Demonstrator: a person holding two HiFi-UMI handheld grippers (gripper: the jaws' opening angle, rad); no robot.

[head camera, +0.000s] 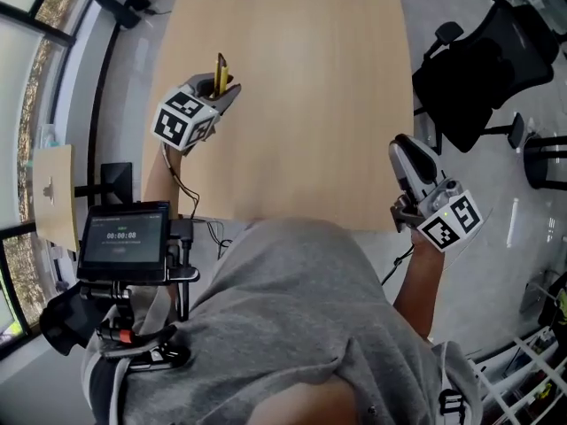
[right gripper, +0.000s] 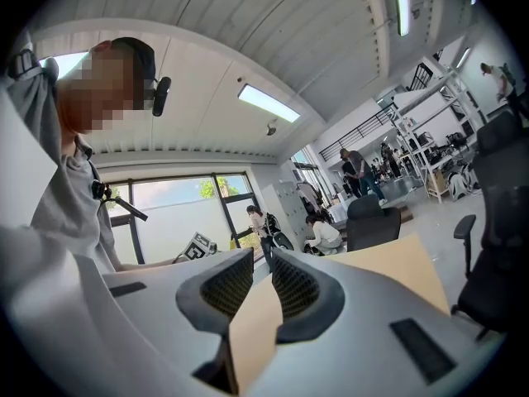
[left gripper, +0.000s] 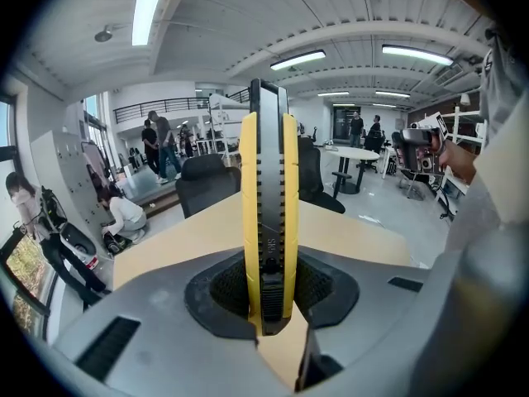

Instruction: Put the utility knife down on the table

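Note:
A yellow and black utility knife (head camera: 220,71) stands between the jaws of my left gripper (head camera: 217,91), above the left part of the light wooden table (head camera: 310,104). In the left gripper view the knife (left gripper: 266,180) rises upright from the dark pads (left gripper: 219,292), and my left gripper (left gripper: 269,292) is shut on its lower end, with the table (left gripper: 198,230) beyond. My right gripper (head camera: 409,153) hangs at the table's right edge, off the knife. In its own view the right gripper (right gripper: 262,259) is shut with nothing in it, with the table (right gripper: 388,263) ahead.
A black office chair (head camera: 483,69) stands off the table's right side. A small screen on a stand (head camera: 124,237) sits at my lower left. My grey shirt (head camera: 292,326) covers the table's near edge. Several people (left gripper: 161,143) and chairs are far behind.

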